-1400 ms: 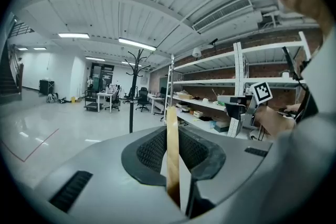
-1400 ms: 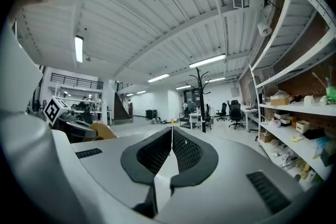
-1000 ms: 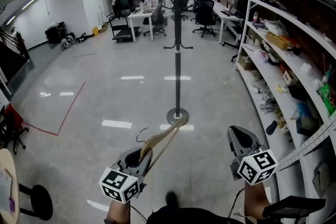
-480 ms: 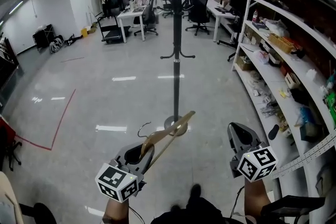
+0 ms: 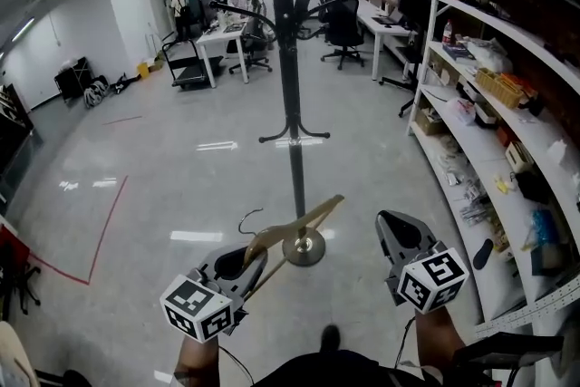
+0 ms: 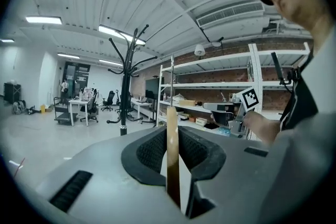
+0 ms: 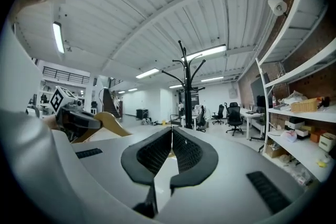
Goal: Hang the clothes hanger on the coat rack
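A light wooden clothes hanger (image 5: pixel 292 233) with a dark wire hook (image 5: pixel 249 220) is clamped in my left gripper (image 5: pixel 243 266), which is shut on it. In the left gripper view the hanger (image 6: pixel 171 152) stands edge-on between the jaws. The tall black coat rack (image 5: pixel 290 86) stands just ahead on its round base (image 5: pixel 304 246), with curved arms at the top; it also shows as the coat rack (image 6: pixel 125 86) and the coat rack (image 7: pixel 186 86). My right gripper (image 5: pixel 397 236) is shut and holds nothing; its view (image 7: pixel 170 136) shows the jaws meeting.
White shelving (image 5: pixel 489 86) loaded with boxes and small items runs along the right wall. Desks and office chairs (image 5: pixel 344 23) stand at the back with a cart (image 5: pixel 186 63). Red tape (image 5: pixel 100 222) marks the grey floor at left. A person's shoe (image 5: pixel 331 340) shows below.
Both grippers and the view have moved forward across the floor. The coat rack has drawn much closer, its base now just beyond the hanger's tip. The grip on the hanger is unchanged.
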A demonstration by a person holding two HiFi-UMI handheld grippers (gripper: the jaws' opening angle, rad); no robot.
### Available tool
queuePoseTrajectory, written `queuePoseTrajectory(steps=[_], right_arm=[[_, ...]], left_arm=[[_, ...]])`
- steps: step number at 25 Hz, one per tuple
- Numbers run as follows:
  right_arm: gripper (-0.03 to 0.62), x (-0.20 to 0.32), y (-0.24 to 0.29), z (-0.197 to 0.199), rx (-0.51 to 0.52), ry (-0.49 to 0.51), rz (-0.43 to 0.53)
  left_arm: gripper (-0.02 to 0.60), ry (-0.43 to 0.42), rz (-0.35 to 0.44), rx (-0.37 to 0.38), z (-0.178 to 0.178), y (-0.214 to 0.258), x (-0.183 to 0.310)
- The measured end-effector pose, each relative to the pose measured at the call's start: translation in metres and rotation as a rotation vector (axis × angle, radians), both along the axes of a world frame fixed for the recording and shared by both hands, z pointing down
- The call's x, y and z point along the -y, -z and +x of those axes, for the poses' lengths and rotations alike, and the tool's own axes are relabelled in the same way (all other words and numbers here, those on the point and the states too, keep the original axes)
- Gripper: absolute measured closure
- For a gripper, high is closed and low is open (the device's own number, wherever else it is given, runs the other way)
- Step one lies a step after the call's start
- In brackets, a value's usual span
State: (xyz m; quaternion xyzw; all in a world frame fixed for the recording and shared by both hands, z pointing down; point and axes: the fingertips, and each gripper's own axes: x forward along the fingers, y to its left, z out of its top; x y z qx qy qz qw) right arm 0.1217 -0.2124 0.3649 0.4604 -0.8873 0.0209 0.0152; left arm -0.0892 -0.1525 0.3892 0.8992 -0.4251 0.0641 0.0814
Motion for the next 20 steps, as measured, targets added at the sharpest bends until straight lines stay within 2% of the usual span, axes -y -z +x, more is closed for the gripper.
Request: queuePoseTrajectory(steps=[5,10,15,17,20], right_arm=[[0.585,0.082,0.017,0.009,-0.01,0.054,0.036],[0.585,0.139,0.04,-0.011,-0.088,0.157,0.114],[0.583,0.184,0.07,-0.04,-0.163,0.233,0.206],[0.568,0.206,0.081,-0.057,-0.224,0.262,0.237],[0.506,0.233,0.09,-0.079,-0.292,0.286,0.264]], left_arm=[[0.529,-0.021,0.007,-0.01,0.012,0.017,0.078],[0.529,-0.125,0.031,-0.001,0.028,0.06,0.143],[0.529,-0.198,0.073,0.026,0.024,0.08,0.209],[0.529,-0.243,0.081,0.034,0.017,0.089,0.242],[0.529,-0.293,0.09,0.069,0.005,0.1,0.281]])
